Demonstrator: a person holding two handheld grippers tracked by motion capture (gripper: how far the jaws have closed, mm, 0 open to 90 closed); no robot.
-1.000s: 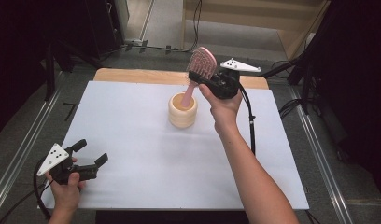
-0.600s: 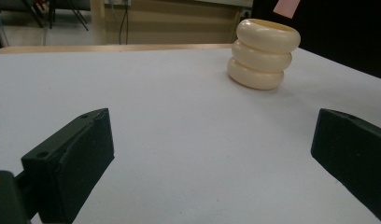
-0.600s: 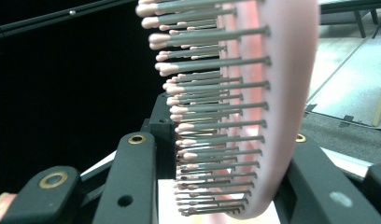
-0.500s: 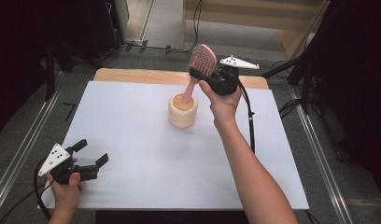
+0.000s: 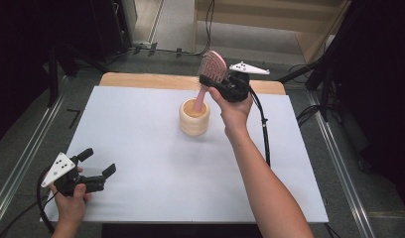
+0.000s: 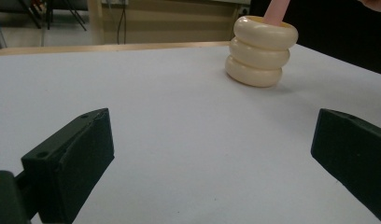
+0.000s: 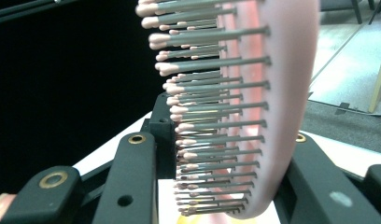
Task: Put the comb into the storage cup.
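A pink hairbrush (image 5: 210, 69) stands nearly upright with its handle down inside a cream ribbed holder (image 5: 194, 117) at the middle back of the white table. My right gripper (image 5: 214, 82) is shut on the brush's head; in the right gripper view the grey bristles (image 7: 212, 116) and the pink back of the hairbrush (image 7: 286, 93) sit between the two black jaws. My left gripper (image 5: 97, 162) rests open near the front left corner, held by a hand. In the left gripper view the cream ribbed holder (image 6: 261, 51) stands far ahead, with the pink handle (image 6: 276, 9) rising out of it.
The white table top (image 5: 156, 163) ends in a wooden strip (image 5: 141, 79) at the back. A black cable (image 5: 264, 134) trails from the right gripper along the forearm. Metal rails run along both sides of the table.
The right gripper with the brush has shifted slightly, and the brush now stands a little more upright in the holder. The left gripper has not moved.
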